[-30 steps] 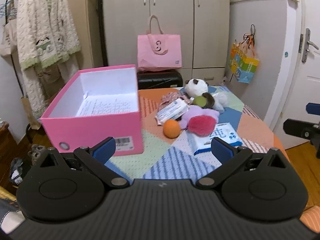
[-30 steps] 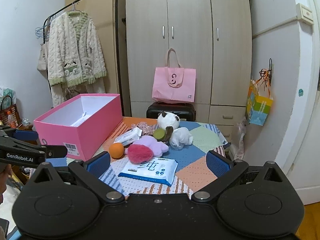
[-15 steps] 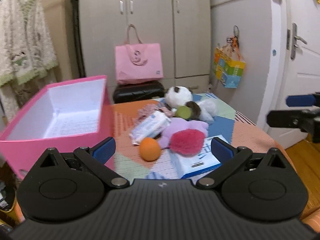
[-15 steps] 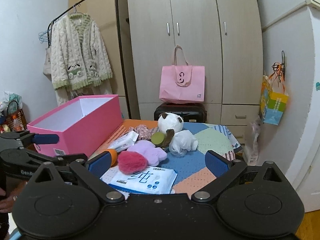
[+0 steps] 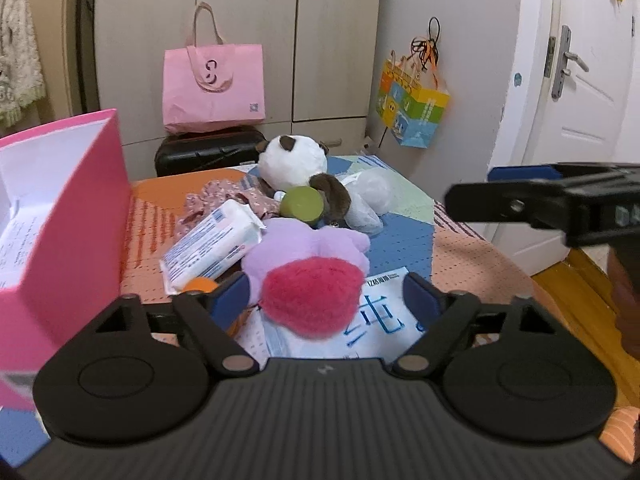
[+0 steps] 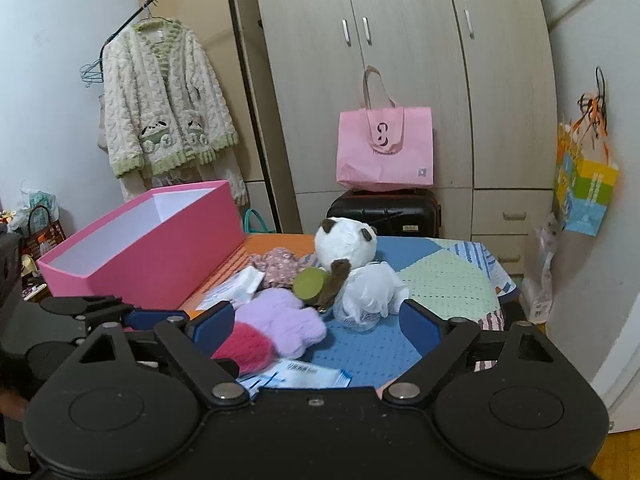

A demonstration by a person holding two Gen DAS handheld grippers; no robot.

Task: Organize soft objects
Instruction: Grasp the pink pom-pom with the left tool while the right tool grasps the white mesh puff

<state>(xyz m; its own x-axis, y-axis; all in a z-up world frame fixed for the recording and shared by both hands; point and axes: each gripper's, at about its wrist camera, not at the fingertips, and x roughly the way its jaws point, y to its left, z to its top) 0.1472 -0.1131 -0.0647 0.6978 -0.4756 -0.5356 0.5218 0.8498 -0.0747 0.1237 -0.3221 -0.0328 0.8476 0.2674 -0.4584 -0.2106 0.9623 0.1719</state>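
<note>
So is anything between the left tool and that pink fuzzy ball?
Nothing visible. The left tool has just been closing, its open fingers flanking the pink fuzzy ball without pressing it. The ball lies on the wipes pack, against the purple plush.

The orange ball is mostly hidden behind the left claw's finger and the tissue pack. The pink box is cut off by the left edge. The wipes pack lies half hidden under the red pompom and the right claw's body.
</note>
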